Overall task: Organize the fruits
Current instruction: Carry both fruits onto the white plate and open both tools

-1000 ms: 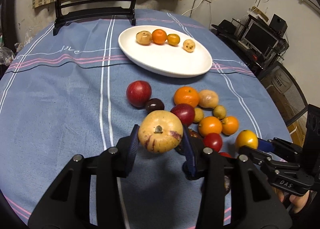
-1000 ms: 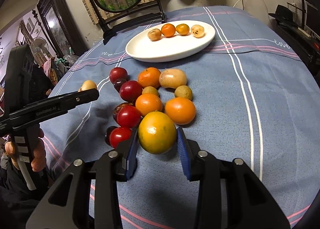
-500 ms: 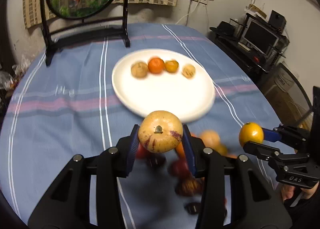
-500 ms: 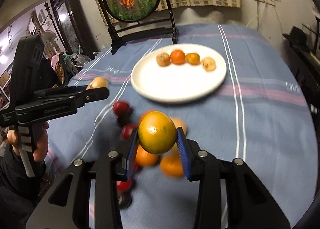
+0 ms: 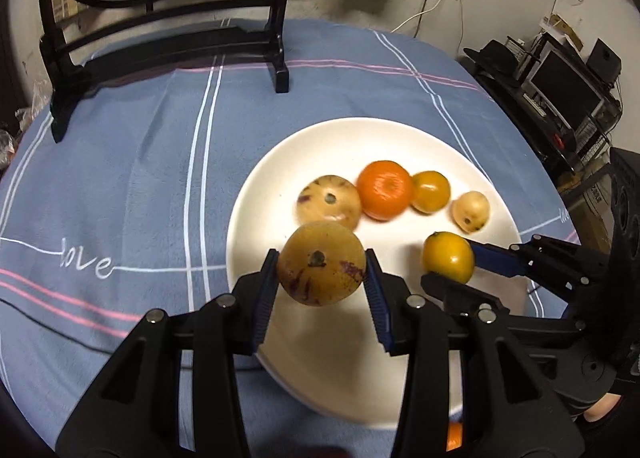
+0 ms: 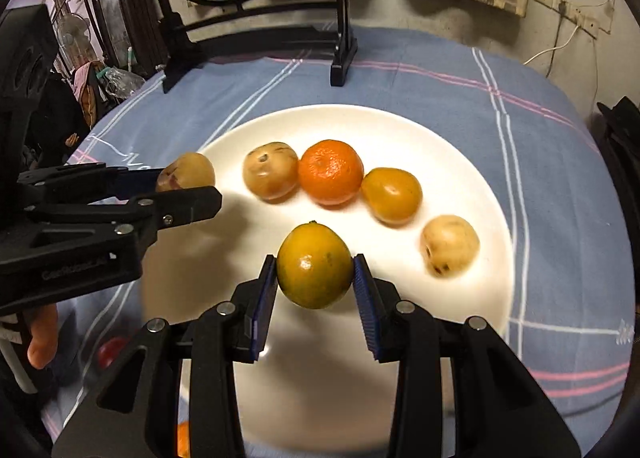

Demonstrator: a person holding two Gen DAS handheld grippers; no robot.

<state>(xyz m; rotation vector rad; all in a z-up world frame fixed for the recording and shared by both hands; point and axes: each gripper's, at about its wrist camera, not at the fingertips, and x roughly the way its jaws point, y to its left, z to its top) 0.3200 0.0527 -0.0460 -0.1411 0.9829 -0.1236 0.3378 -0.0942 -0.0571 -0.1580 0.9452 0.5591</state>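
My left gripper (image 5: pixel 321 284) is shut on a tan fruit with purple streaks (image 5: pixel 321 264) and holds it above the near left part of the white plate (image 5: pixel 276 174). My right gripper (image 6: pixel 315 284) is shut on a yellow-green citrus (image 6: pixel 315 276) above the middle of the plate (image 6: pixel 400 130). On the plate lie a tan fruit (image 5: pixel 329 202), an orange mandarin (image 5: pixel 385 189), a small yellow fruit (image 5: pixel 431 191) and a pale spotted fruit (image 5: pixel 471 211) in a row. The right gripper also shows in the left wrist view (image 5: pixel 450 264), the left gripper in the right wrist view (image 6: pixel 184 182).
The plate rests on a blue tablecloth (image 5: pixel 120 178) with white and pink stripes. A black stand with a round painted screen (image 5: pixel 168 42) stands at the back. A red fruit (image 6: pixel 110 352) and an orange one (image 6: pixel 182 438) lie near the plate's front edge. Shelves with electronics (image 5: pixel 560 98) stand at the right.
Both grippers have moved forward with their fruits, from above the loose fruit pile to above the plate. The pile has dropped out of view below.
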